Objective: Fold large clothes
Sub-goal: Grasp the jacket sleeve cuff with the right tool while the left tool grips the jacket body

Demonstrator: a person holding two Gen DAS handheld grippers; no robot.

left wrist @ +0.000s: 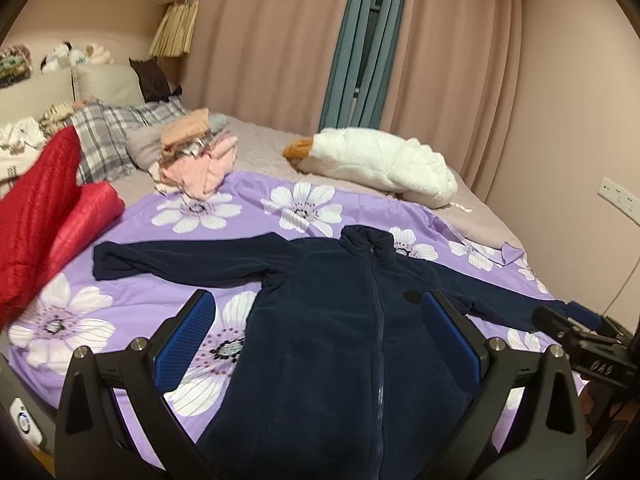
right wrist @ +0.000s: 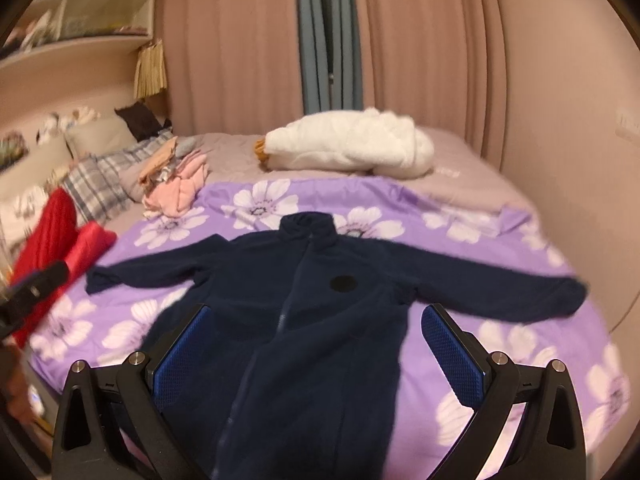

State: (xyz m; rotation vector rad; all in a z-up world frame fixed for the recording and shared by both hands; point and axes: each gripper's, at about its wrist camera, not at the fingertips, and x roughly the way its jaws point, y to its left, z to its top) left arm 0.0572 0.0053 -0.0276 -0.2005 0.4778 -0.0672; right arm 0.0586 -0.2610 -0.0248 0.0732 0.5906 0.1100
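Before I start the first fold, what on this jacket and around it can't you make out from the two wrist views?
- Navy fleece jacket hem: cut off by the bottom edge and the gripper bodies in both views.
- Its right-hand cuff: in the left wrist view the right gripper covers it.
- Round chest patch: right wrist view is blurred, no design readable.
- Left gripper: blurred at the right wrist view's left edge; red quilted garment partly hidden there.

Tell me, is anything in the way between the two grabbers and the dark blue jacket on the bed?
Nothing visible is. The navy jacket lies spread flat on the purple flowered sheet, and the open left gripper and open right gripper hang right over it. The red quilted garment lies off to the side.
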